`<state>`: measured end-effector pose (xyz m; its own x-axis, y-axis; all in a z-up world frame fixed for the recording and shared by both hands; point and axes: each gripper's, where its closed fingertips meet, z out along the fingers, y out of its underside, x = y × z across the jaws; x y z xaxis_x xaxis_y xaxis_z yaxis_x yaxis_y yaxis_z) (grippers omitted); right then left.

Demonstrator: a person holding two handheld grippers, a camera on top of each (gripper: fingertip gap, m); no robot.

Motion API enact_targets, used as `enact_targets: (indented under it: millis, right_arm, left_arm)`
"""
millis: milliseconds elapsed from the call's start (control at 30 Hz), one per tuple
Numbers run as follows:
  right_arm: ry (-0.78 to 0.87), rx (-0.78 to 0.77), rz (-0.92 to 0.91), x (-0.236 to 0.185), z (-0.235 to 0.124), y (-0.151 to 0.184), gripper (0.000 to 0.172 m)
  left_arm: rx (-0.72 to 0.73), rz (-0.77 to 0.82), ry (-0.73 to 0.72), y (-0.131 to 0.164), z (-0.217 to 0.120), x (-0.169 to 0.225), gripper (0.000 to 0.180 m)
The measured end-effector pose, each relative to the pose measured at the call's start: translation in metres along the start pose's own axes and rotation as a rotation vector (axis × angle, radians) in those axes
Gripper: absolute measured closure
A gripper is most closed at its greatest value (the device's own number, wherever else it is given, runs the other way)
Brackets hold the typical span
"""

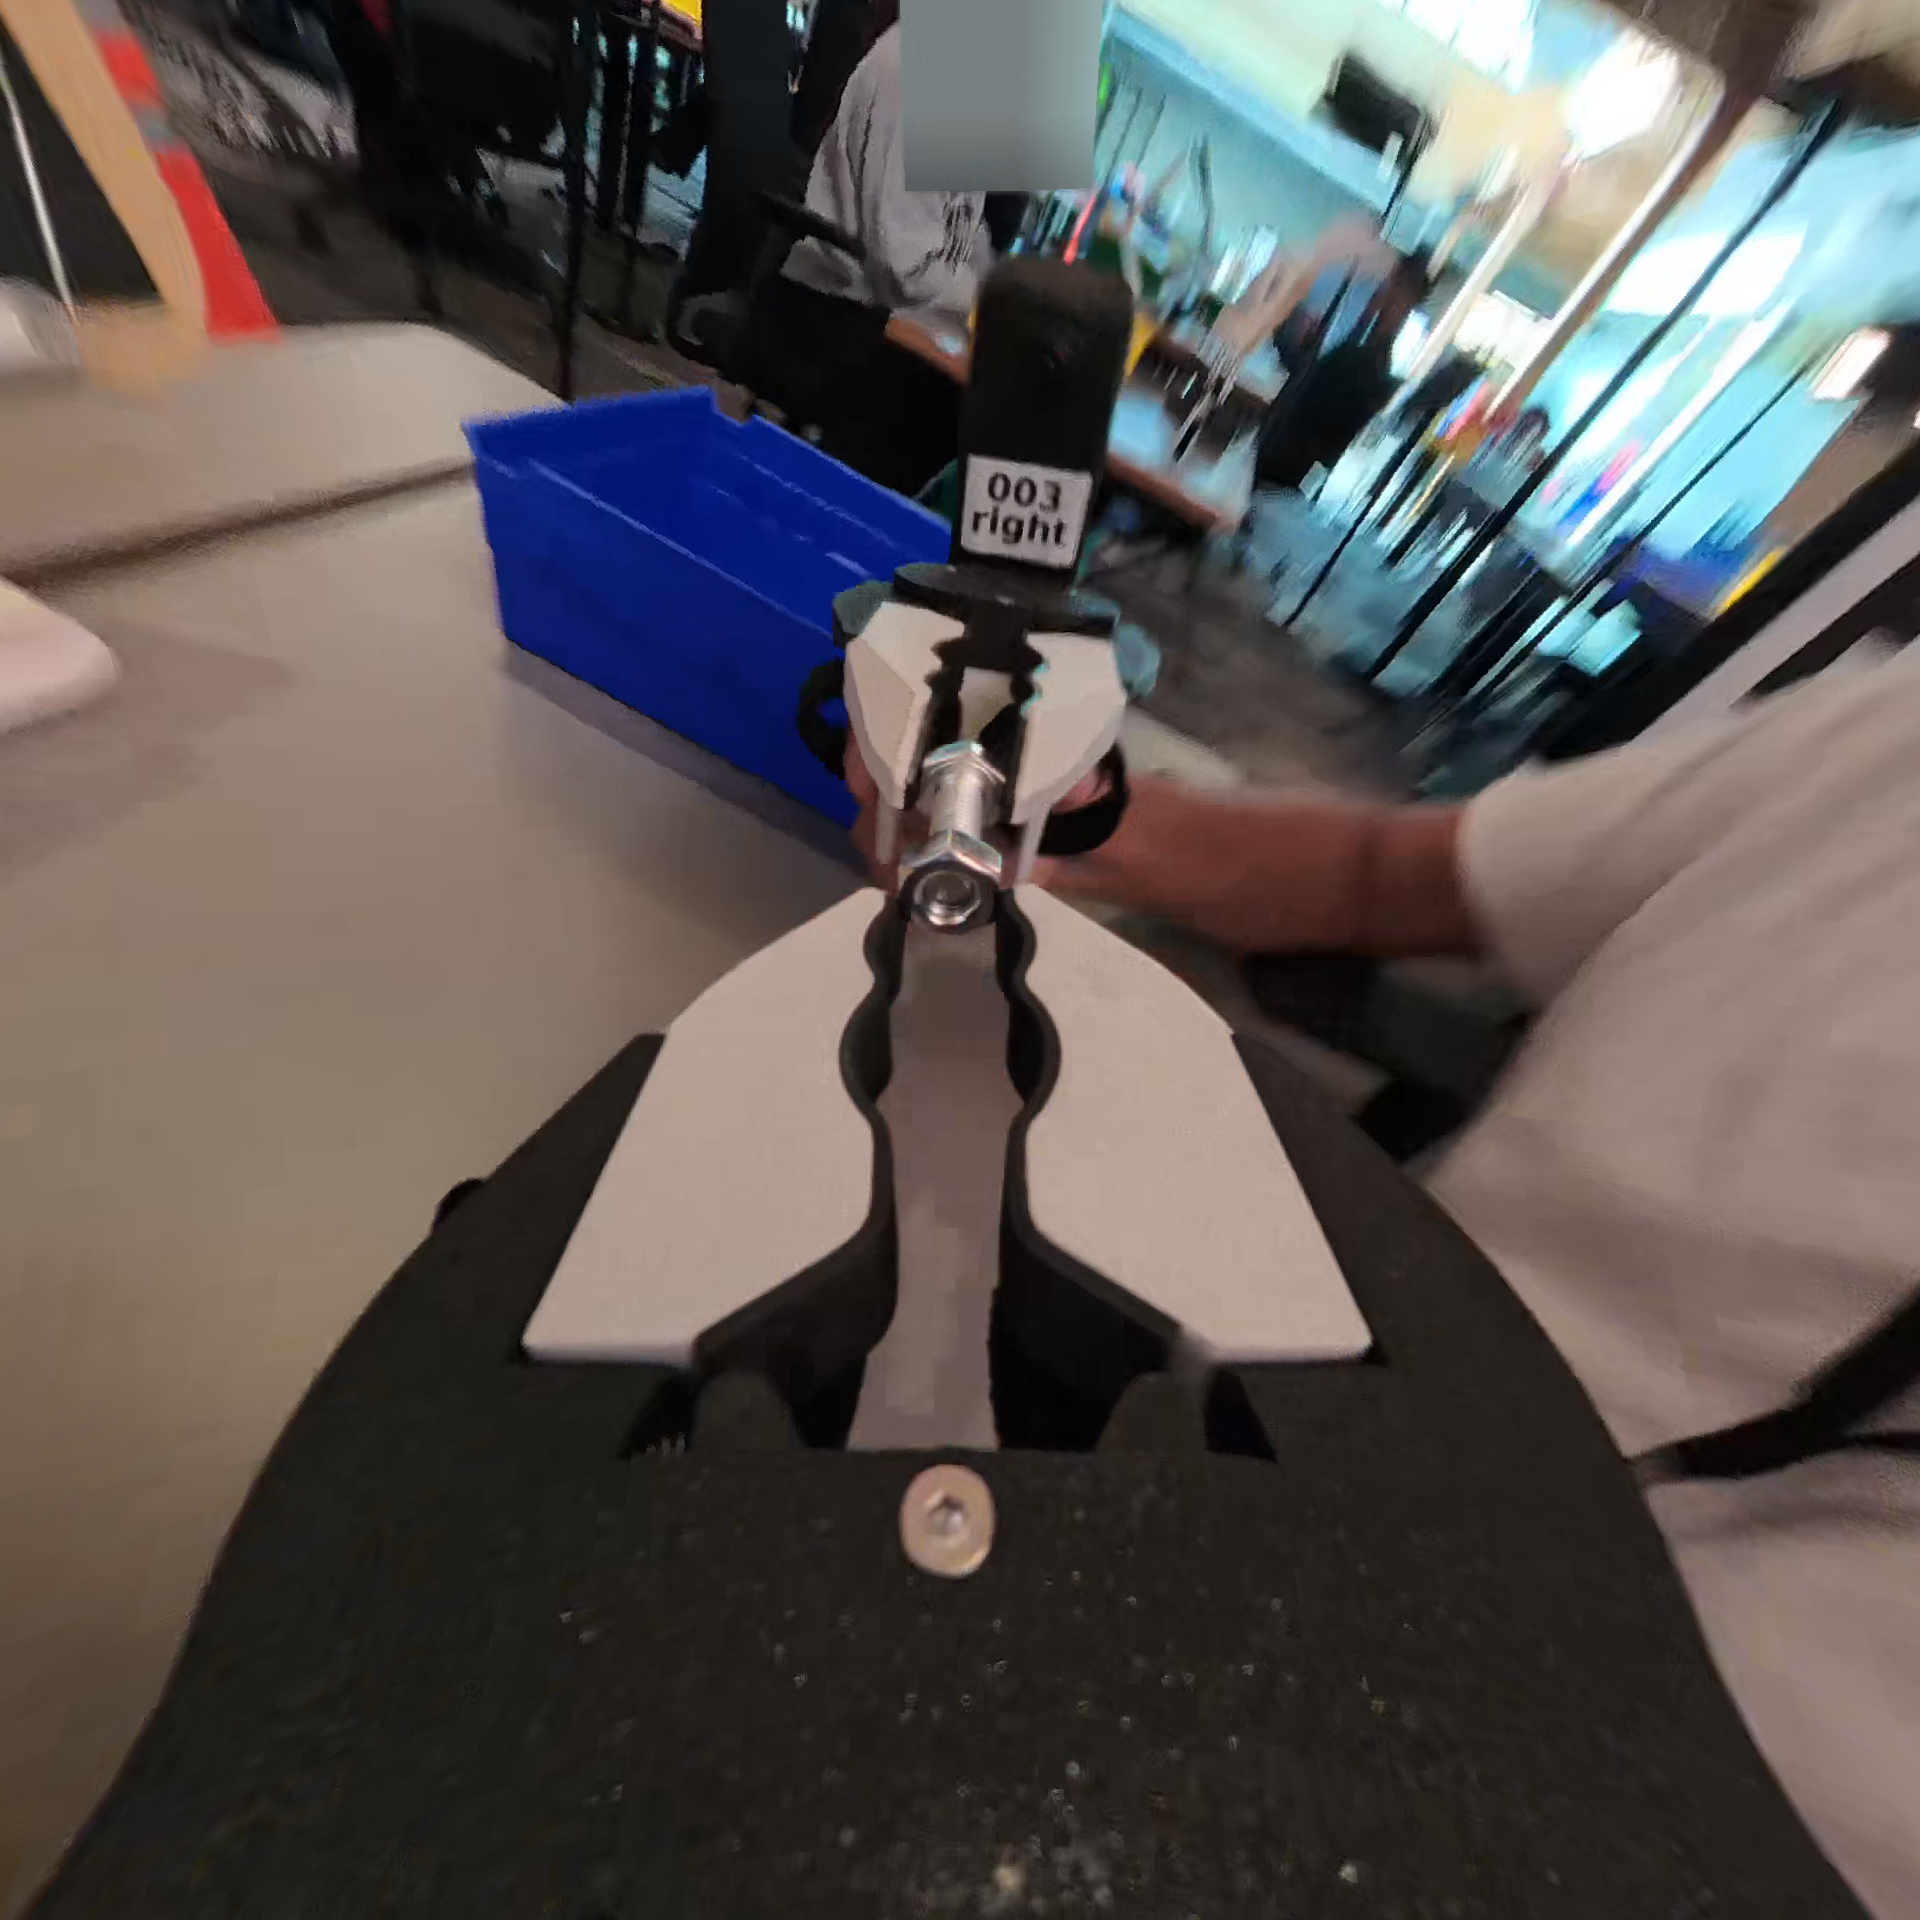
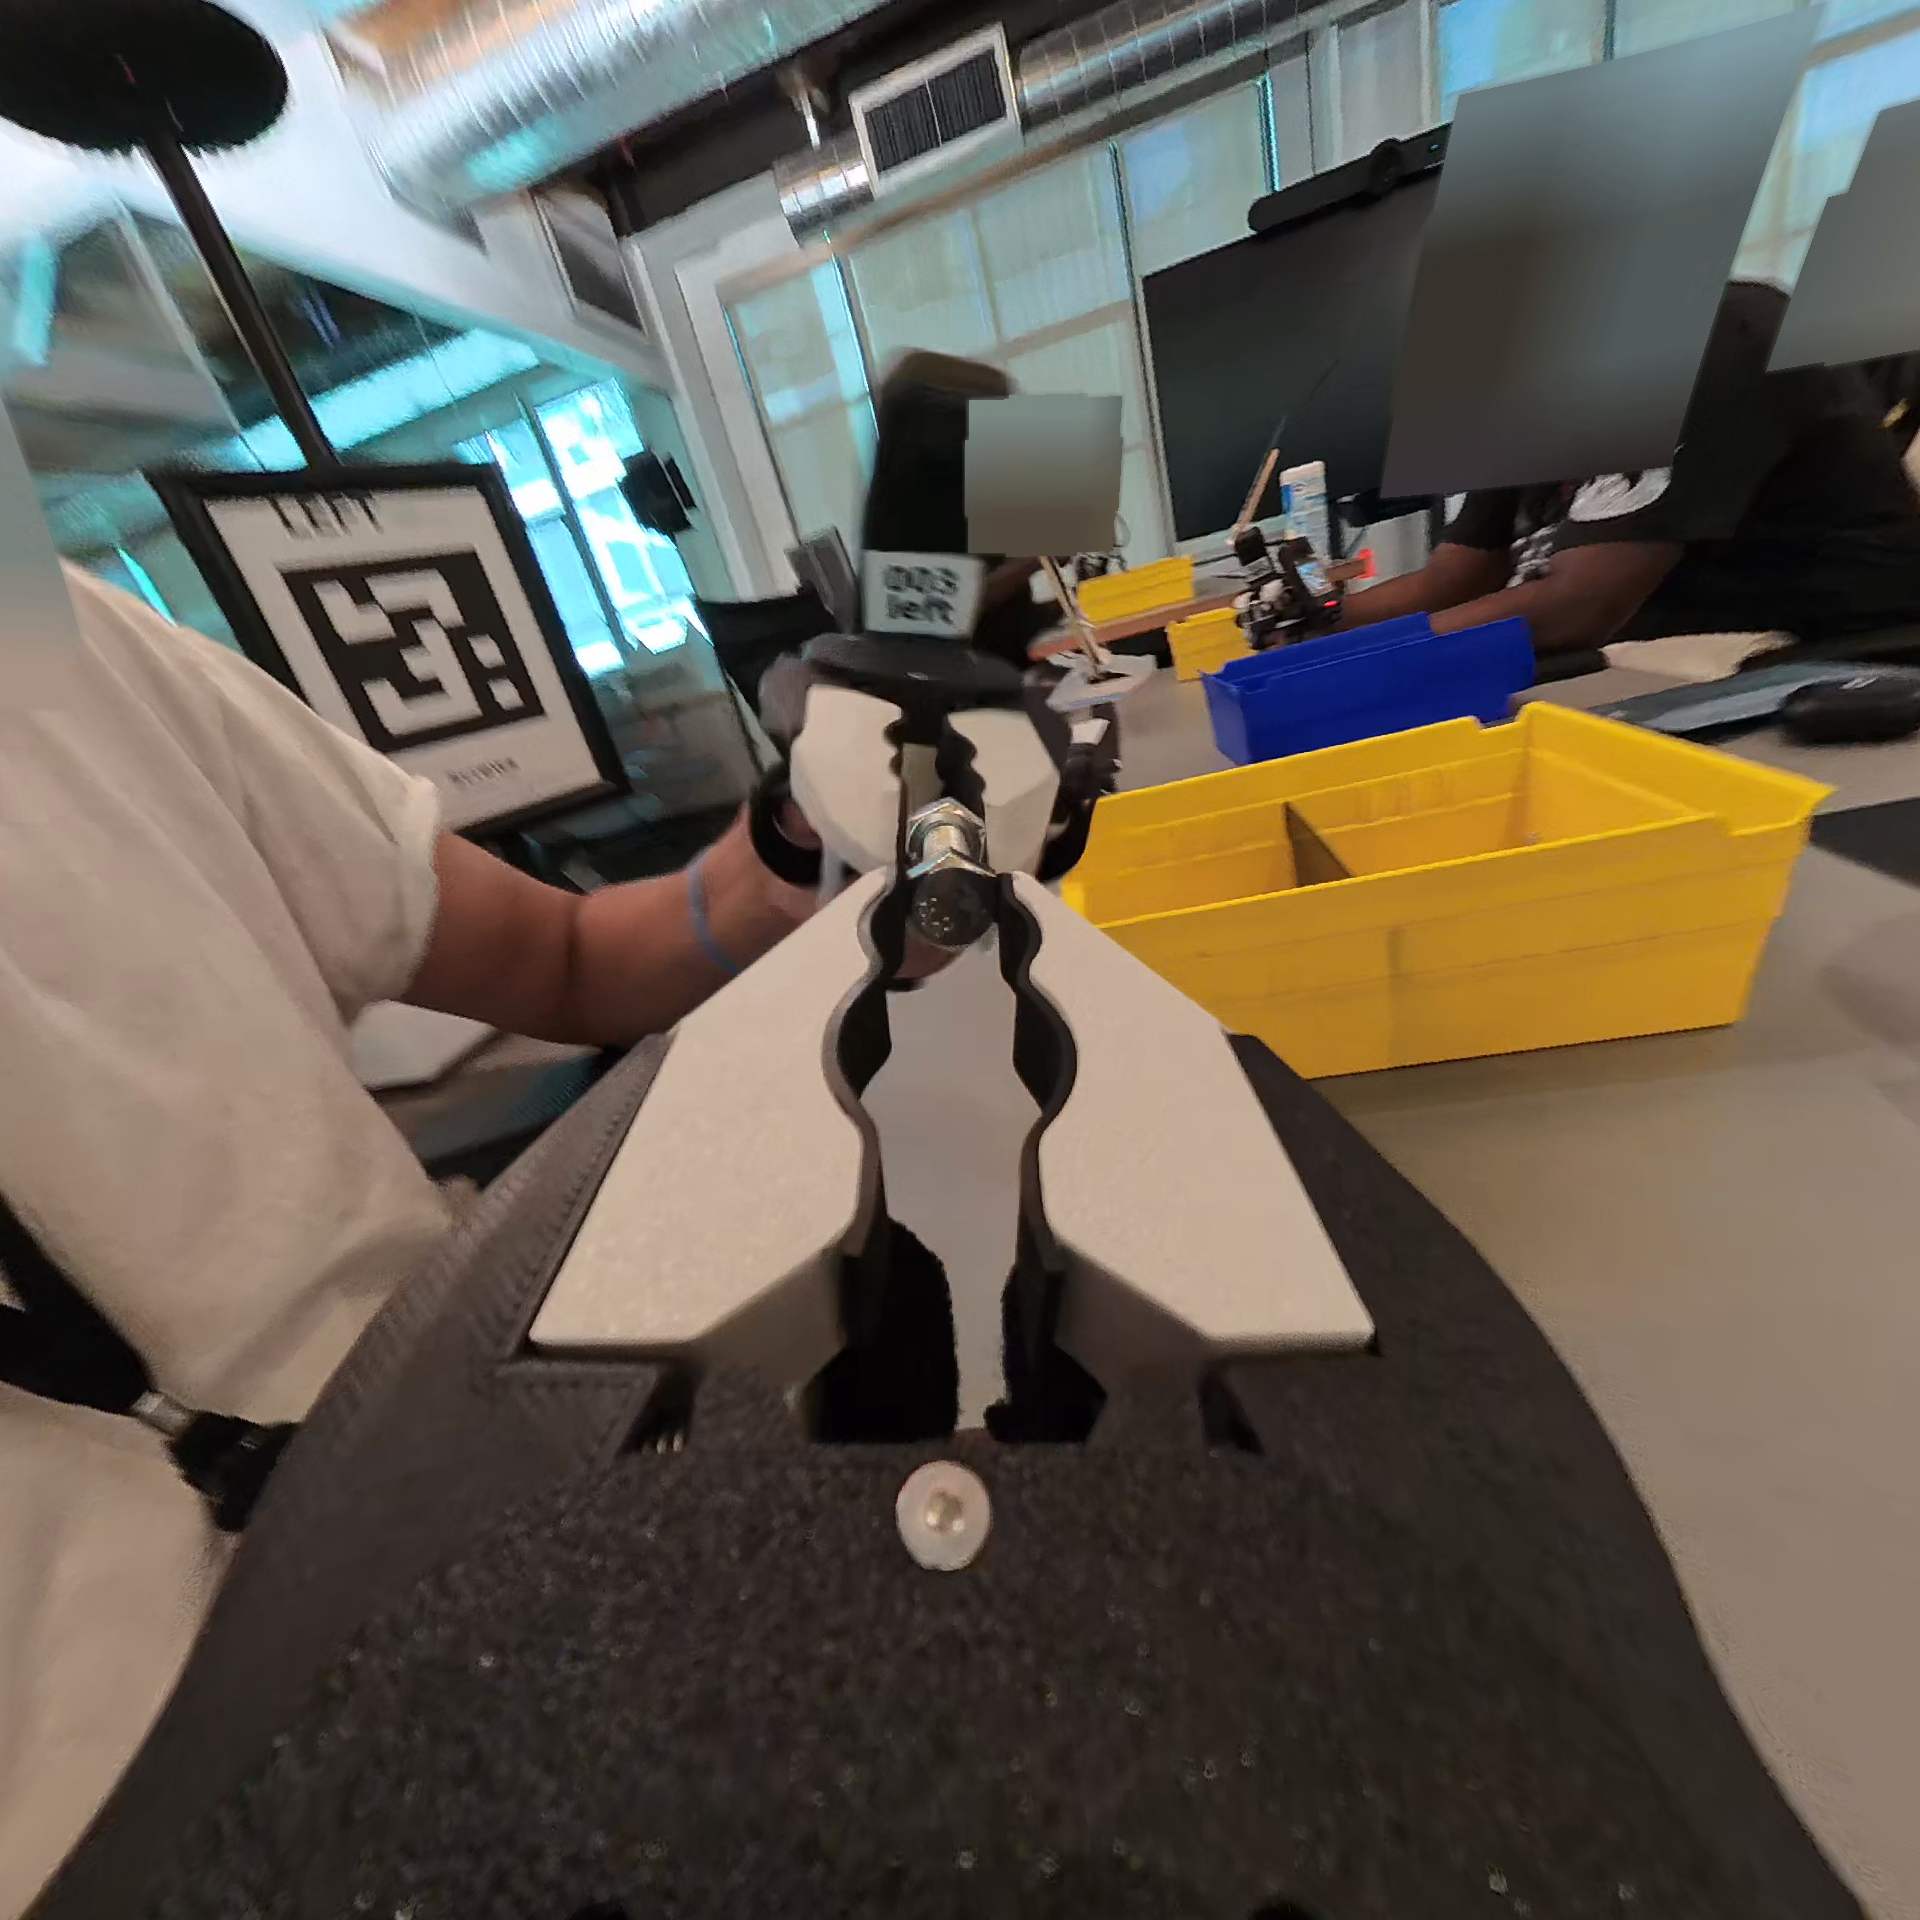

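**Desk:** How did the fingers stand on the two hand-held grippers?

**Photographer:** Both pairs were nearly closed and faced each other tip to tip over the grey table [image 2: 1621, 1195]. The left gripper [image 1: 951, 904] had its black-lined fingers [image 1: 883, 935] clenched on a silver hex nut [image 1: 948, 896] at the near end of one silver bolt [image 1: 961, 800]. The right gripper [image 2: 940, 914] pressed its fingers [image 2: 1013, 925] against the bolt's hex head [image 2: 943, 920]. The bolt ran straight between them, held in the air above the table.

**Desk:** And the count?

**Photographer:** One bolt. Two grippers, each in a hand of one person in a white shirt [image 2: 156, 935]. On the thread I could tell two hex pieces, the second nut [image 1: 961, 767] sitting farther along the shaft, toward the bolt's head. Three bins showed on the table from the right wrist view: one yellow bin [image 2: 1455, 935] with a divider just beside the grippers, a blue bin [image 2: 1361, 696] behind it, and a smaller yellow bin [image 2: 1138, 587] far back. The left wrist view showed one blue bin [image 1: 665, 592] behind the right gripper. A framed black-and-white marker board [image 2: 405, 634] stood behind the left arm.
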<state>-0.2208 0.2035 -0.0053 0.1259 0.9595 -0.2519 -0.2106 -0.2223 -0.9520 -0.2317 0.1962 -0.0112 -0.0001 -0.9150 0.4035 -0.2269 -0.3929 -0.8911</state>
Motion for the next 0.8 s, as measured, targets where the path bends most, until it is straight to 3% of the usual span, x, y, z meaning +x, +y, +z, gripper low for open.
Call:
enact_targets:
  millis: [267,333,400,467,567,667,800]
  right_arm:
    - [-0.046,0.021,0.140,0.001,0.000,-0.002,0.155]
    - [-0.063,0.031,0.162,-0.001,-0.001,-0.004,0.155]
    - [-0.063,0.030,0.167,0.000,0.000,-0.005,0.155]
    - [-0.066,0.025,0.165,-0.001,-0.001,-0.004,0.155]
    - [-0.065,0.021,0.147,0.000,-0.001,-0.004,0.155]
    - [-0.055,0.035,0.122,0.001,-0.004,-0.009,0.155]
    - [-0.018,0.035,0.101,0.006,-0.006,-0.009,0.155]
  left_arm:
    - [-0.257,1.207,-0.286,-0.003,-0.004,-0.013,0.164]
    - [-0.300,1.457,-0.343,-0.007,-0.004,-0.013,0.164]
    - [-0.335,1.610,-0.390,-0.009,-0.005,-0.014,0.164]
    - [-0.345,1.582,-0.410,-0.006,-0.006,-0.014,0.164]
    - [-0.344,1.307,-0.359,0.007,-0.007,-0.008,0.145]
    - [-0.210,0.927,-0.286,0.005,-0.010,0.006,0.138]
    - [-0.007,0.305,-0.236,-0.013,-0.014,0.009,0.133]
